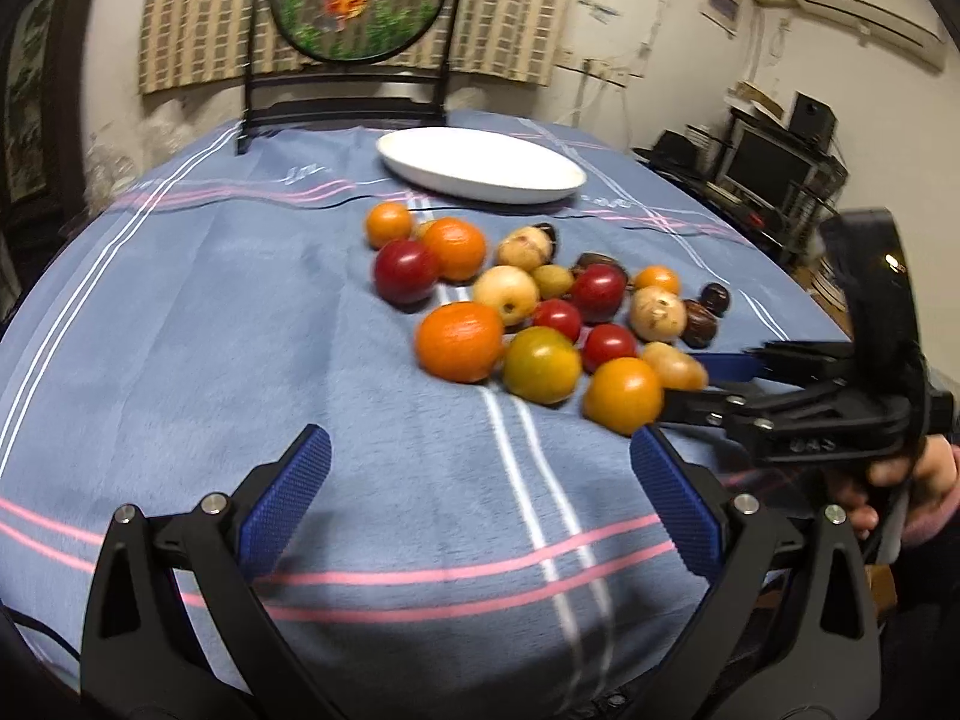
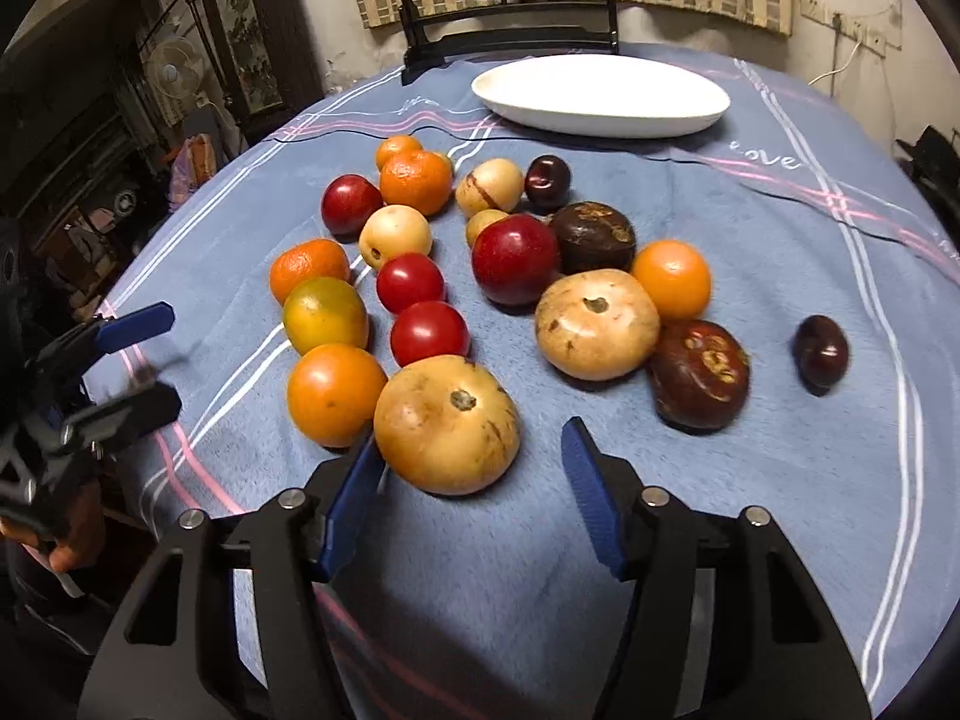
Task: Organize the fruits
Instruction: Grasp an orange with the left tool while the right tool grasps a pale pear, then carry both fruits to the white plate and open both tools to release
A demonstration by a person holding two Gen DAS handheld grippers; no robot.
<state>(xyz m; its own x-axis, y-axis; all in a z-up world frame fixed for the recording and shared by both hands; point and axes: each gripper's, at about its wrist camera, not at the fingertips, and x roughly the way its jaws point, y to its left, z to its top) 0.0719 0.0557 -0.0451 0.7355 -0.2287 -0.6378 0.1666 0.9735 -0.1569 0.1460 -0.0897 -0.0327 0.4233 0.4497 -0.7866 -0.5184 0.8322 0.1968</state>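
Note:
A heap of several fruits lies on the blue cloth: oranges (image 1: 461, 341), red fruits (image 2: 515, 259), tan round fruits (image 2: 447, 423) and dark brown ones (image 2: 699, 373). A white oval plate (image 1: 480, 165) stands empty behind them, also in the right wrist view (image 2: 600, 95). My left gripper (image 1: 480, 474) is open and empty, short of the heap. My right gripper (image 2: 474, 474) is open at the nearest tan fruit, its left pad (image 2: 354, 498) close beside it. From the left wrist view the right gripper (image 1: 708, 381) reaches in from the right by a tan fruit (image 1: 675, 366).
A dark wooden stand with a round fish picture (image 1: 354, 0) stands at the table's far edge behind the plate. A single dark fruit (image 2: 821, 353) lies apart at the right. The table edge curves away on both sides.

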